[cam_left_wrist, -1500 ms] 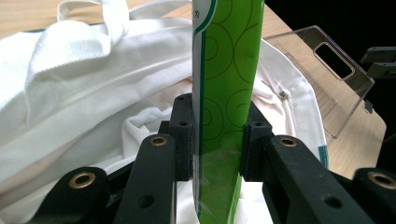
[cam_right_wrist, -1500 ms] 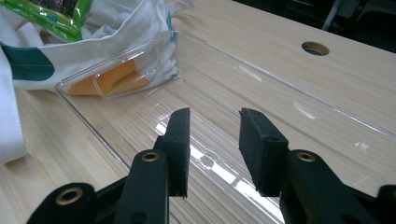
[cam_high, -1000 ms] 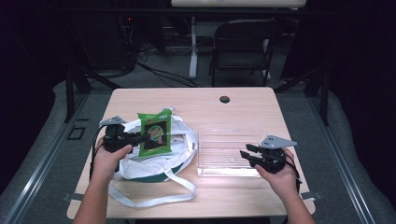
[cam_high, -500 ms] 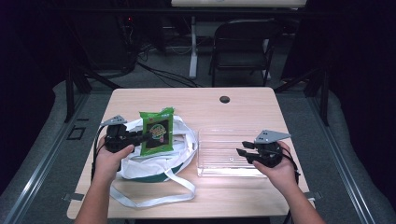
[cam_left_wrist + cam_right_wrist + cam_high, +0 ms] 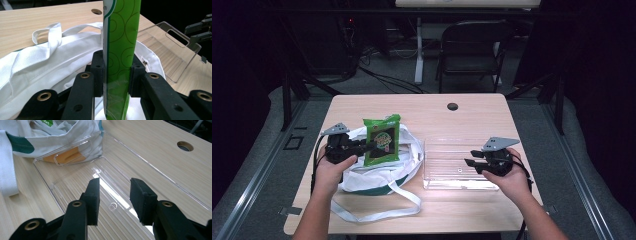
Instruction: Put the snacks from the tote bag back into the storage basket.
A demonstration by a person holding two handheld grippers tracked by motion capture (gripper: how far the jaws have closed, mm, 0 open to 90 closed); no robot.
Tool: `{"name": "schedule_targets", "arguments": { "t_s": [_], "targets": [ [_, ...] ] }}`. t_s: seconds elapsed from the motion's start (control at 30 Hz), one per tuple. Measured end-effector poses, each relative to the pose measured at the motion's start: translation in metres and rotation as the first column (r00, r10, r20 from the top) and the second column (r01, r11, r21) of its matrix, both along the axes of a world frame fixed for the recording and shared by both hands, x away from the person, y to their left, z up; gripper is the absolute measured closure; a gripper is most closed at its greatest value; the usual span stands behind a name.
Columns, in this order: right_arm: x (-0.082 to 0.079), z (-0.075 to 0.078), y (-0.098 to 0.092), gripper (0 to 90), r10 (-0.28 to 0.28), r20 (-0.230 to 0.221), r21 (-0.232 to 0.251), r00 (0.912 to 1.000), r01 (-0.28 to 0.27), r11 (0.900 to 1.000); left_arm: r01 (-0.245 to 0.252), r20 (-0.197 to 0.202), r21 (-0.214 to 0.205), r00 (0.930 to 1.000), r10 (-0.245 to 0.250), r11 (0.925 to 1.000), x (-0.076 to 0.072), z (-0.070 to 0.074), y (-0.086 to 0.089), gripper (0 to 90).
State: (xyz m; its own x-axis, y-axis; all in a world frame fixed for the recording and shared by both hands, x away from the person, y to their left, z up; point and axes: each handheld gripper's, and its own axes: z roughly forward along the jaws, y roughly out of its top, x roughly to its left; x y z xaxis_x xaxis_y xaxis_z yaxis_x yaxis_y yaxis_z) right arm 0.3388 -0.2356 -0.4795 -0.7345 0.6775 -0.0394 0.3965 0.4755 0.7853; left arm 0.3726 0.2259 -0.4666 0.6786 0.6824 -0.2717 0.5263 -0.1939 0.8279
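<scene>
Green snack packet [image 5: 120,50] — clamped upright between the left gripper [image 5: 362,147] jaws, above the white cloth bag [image 5: 377,170]. Right gripper [image 5: 113,197] — jaws apart, just been opening, nothing between them, over the clear tray [image 5: 75,182]. Risk, as judged: glossy film may slip from the narrow clamp and drop back into the bag; bag strap may snag.

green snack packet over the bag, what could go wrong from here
1. The left gripper pinches the green snack packet only by its lower edge, so the tall packet could swing or slip out.
2. It hangs above the white bag, so a drop would likely land back inside.
3. The clear tray sits close to the bag and could be nudged.
</scene>
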Motion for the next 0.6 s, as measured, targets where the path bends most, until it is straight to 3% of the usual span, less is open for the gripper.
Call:
{"name": "schedule_targets", "arguments": {
  "t_s": [0.6],
  "targets": [
    [0.009, 0.022, 0.008, 63.4, 0.083, -0.018, -0.053, 0.9964, -0.083, 0.9951, 0.032, 0.03, -0.011, 0.9991, -0.032, 0.9994, -0.004, 0.006, -0.011, 72.3]
  ]
}}
